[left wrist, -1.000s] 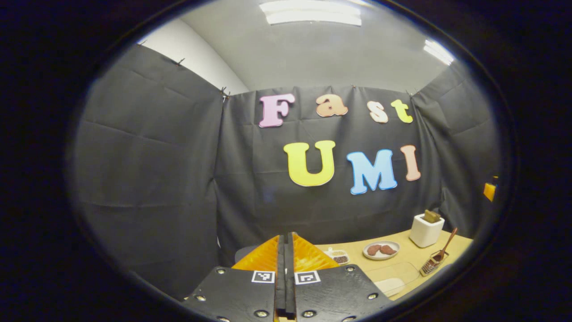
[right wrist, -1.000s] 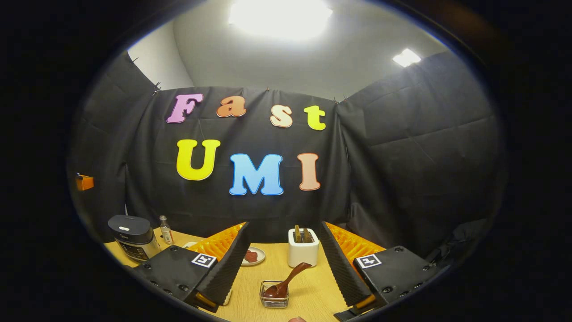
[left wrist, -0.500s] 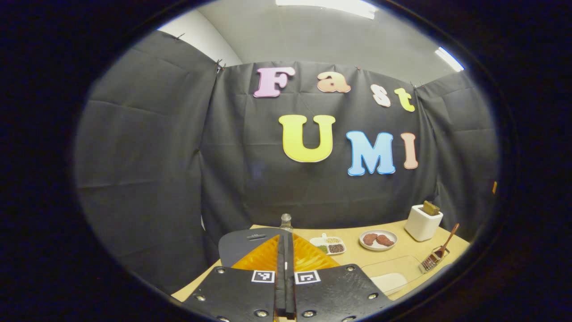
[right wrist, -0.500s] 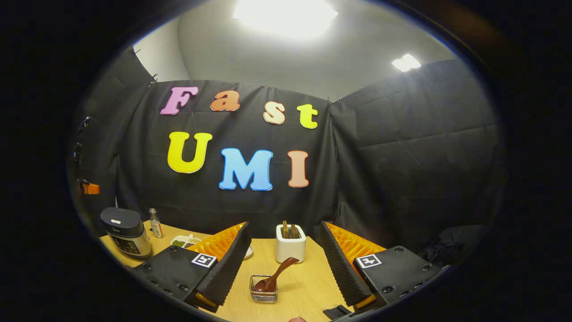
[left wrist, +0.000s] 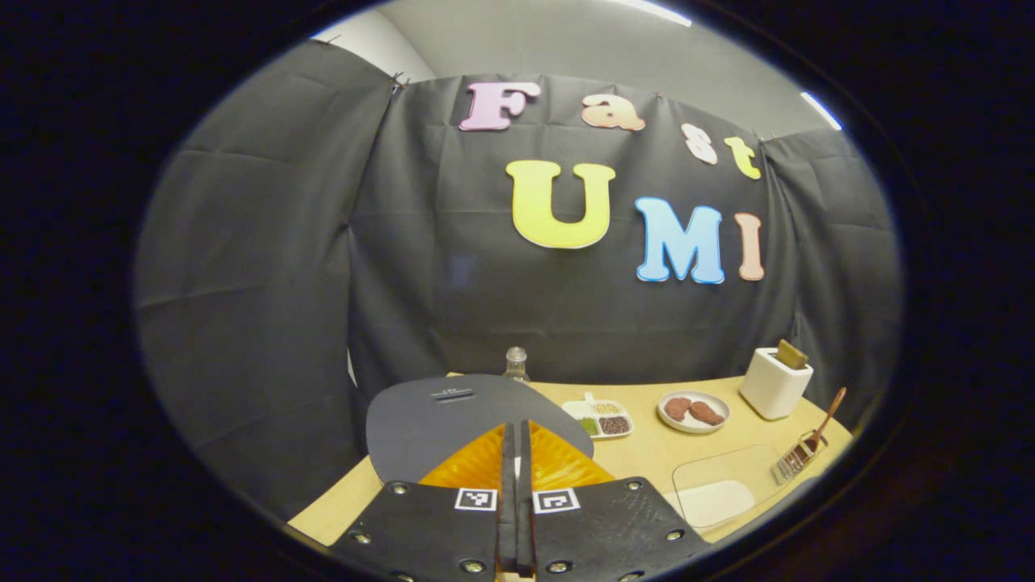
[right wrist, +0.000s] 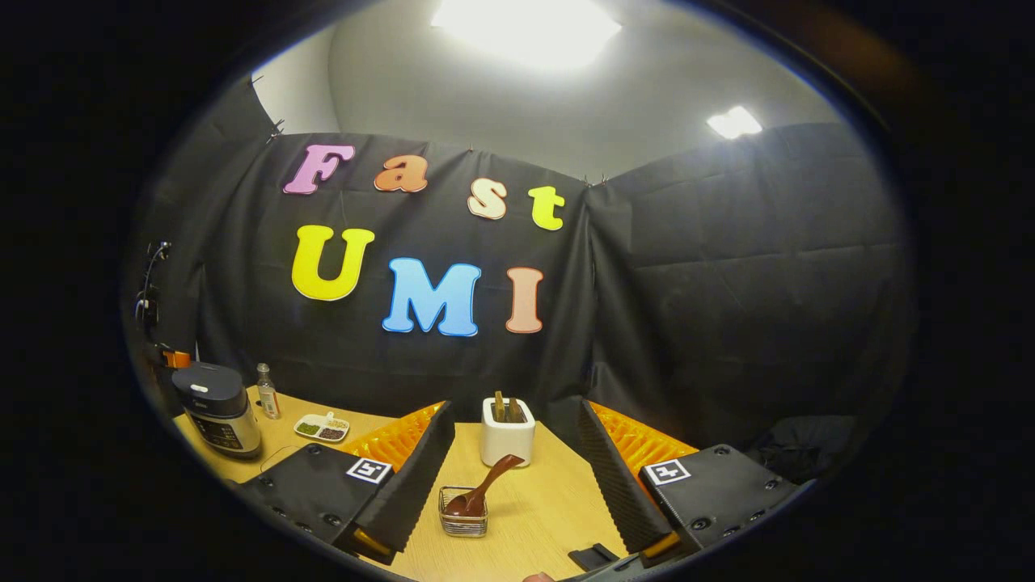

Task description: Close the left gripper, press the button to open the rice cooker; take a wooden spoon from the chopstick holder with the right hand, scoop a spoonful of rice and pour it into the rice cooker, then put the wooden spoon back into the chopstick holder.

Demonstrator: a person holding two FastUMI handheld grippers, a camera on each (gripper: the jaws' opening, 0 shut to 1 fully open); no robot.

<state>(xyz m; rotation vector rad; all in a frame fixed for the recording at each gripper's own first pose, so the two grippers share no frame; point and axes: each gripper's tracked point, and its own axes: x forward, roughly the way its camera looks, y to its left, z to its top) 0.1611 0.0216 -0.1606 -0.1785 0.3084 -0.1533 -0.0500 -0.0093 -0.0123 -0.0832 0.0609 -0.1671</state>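
In the left gripper view, the left claw (left wrist: 515,453) sits at 6 o'clock with its two fingers pressed together and nothing between them. Its tips hang just over the dark lid of the rice cooker (left wrist: 461,416), whose round top spreads behind them at the near-left end of the table (left wrist: 647,453). At 3 o'clock from the lid stand a small glass bottle (left wrist: 516,364), a divided dish of grains (left wrist: 602,419) and a plate with two brown pieces (left wrist: 694,411). Farther toward 3 o'clock are a white toaster (left wrist: 774,382) and a wire chopstick holder (left wrist: 796,459) with the wooden spoon (left wrist: 823,420) leaning in it.

In the right gripper view, the right claw (right wrist: 515,461) is spread wide and empty. Between its fingers sits the chopstick holder (right wrist: 463,521) with the spoon (right wrist: 485,493) tilted toward 1 o'clock, the toaster (right wrist: 508,432) behind it. At 9 o'clock stands the rice cooker (right wrist: 217,408), lid down.
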